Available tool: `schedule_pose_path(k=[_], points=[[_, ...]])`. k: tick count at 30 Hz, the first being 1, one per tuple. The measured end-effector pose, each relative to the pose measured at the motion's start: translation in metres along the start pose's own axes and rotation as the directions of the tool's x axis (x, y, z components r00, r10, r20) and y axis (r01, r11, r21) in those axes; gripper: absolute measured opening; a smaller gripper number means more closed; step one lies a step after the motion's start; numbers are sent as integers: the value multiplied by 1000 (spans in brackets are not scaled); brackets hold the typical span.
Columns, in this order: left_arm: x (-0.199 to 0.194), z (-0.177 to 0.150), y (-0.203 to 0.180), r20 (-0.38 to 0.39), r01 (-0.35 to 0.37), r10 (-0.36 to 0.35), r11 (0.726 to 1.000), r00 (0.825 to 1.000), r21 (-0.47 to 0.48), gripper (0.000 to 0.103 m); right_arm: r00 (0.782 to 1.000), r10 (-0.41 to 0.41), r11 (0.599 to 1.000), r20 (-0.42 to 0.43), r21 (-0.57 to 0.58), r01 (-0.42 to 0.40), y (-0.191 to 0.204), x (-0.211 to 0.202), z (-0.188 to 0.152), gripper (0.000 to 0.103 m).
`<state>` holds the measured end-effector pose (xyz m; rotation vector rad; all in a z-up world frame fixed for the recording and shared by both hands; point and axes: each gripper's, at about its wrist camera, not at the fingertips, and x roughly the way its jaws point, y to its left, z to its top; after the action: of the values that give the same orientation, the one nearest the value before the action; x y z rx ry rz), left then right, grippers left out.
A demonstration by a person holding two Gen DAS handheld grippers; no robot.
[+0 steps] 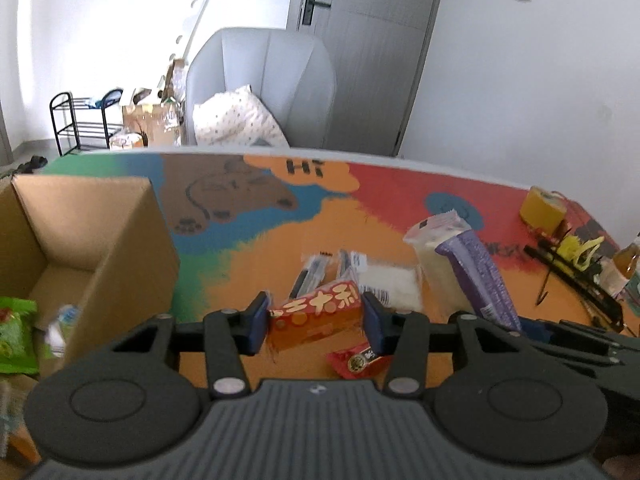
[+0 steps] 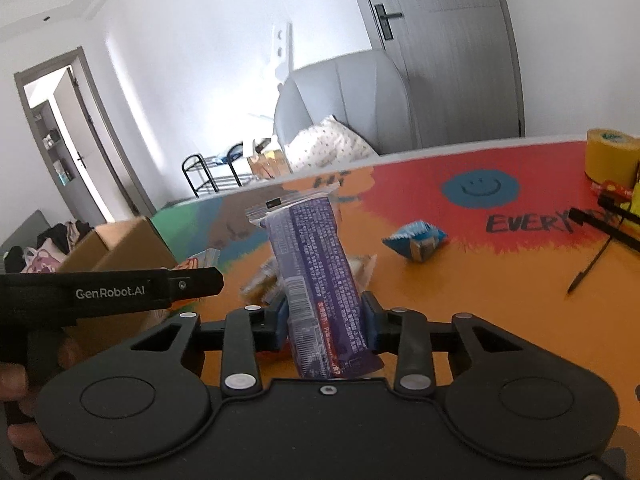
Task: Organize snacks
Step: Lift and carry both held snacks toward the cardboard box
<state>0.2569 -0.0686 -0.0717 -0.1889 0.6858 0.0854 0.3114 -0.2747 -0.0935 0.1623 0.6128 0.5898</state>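
Observation:
My left gripper [image 1: 316, 320] is shut on an orange-red snack box [image 1: 316, 316] with white characters, held just above the table. My right gripper [image 2: 324, 320] is shut on a purple snack pack [image 2: 316, 280] that stands up between its fingers; it also shows in the left wrist view [image 1: 476, 276]. An open cardboard box [image 1: 100, 240] sits at the left, with a green bag [image 1: 16, 332] and other packets inside. Clear and white packs [image 1: 384, 280] and a small red packet [image 1: 356, 360] lie on the table. A blue packet [image 2: 416, 240] lies further right.
The table [image 1: 280, 240] has a colourful painted top. A yellow tape roll [image 2: 612, 156] and black and yellow tools [image 1: 576, 264] sit at the right edge. A grey armchair [image 1: 260, 80] with a pillow stands behind the table.

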Motion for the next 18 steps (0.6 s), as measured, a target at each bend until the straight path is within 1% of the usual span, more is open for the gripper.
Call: schedule_pose_path(k=[4, 18], points=[[-14, 6, 3, 34, -5, 4, 1000, 999, 0, 47, 999, 15, 1000, 35, -3, -15, 7, -8, 7, 33], [-57, 23, 30, 132, -23, 27, 999, 991, -28, 47, 993, 61, 997, 101, -60, -55, 49, -16, 29, 32]])
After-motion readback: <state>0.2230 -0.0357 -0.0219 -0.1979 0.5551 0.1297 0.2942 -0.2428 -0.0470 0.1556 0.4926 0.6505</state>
